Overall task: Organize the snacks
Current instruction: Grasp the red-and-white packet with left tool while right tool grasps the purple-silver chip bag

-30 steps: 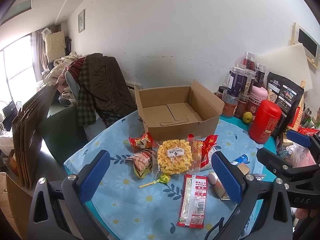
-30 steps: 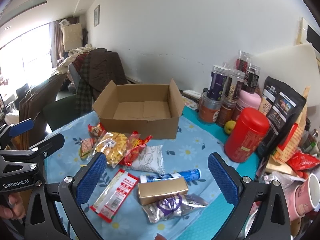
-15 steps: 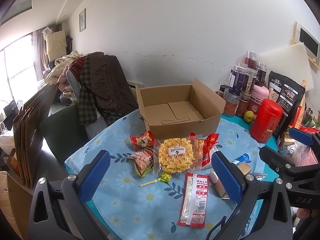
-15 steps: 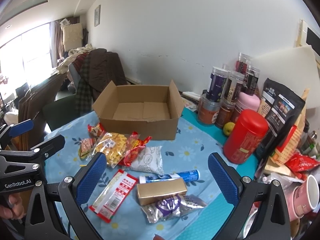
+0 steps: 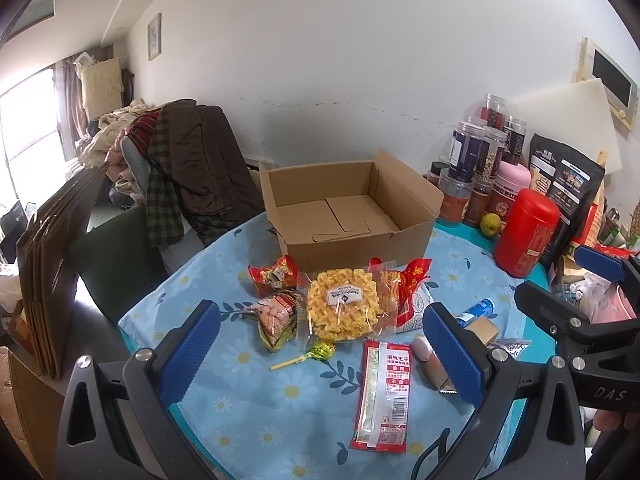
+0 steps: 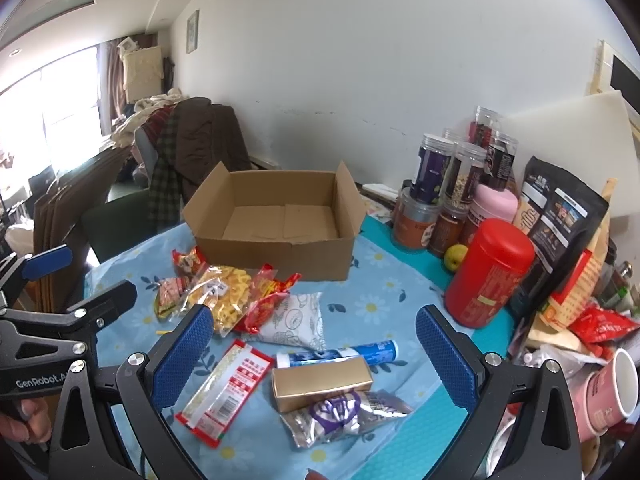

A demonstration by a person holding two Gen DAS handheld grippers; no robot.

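Blue daisy-print cloth covers the surface point(image 5: 248, 408); white wall behind, jars and a red tin point(image 6: 490, 272) crowd the right edge.

Both grippers hang above the near edge, nothing held. Left gripper point(image 5: 320, 352): jaws spread wide, empty. Right gripper point(image 6: 316, 360): jaws spread wide, empty.

Nearest items, right view: foil pouch point(image 6: 344, 412), gold box point(image 6: 322, 378) resting partly on it, blue tube point(image 6: 340, 354) just behind the gold box. Red strip pack point(image 5: 382, 392) lies flat, nearest the left gripper. Lollipop point(image 5: 312, 354) just beyond. Further: round yellow crisp pack point(image 5: 342, 306), with small red and pink packets beside it and a white pouch point(image 6: 294, 320) to its right. Farthest: open carton point(image 5: 352, 216), empty, flaps up.

Judgement: first pick not yet begun; snacks presumably go into the carton.

Notes for the pick:
- Take the gold box with the right gripper: rigid, raised edges, easy to pinch across its short side.
- Lift straight up so the pouch below is not dragged.
- The strip pack lies flat; pinch an end seam, not the middle.
- Clear the carton's near wall before release.
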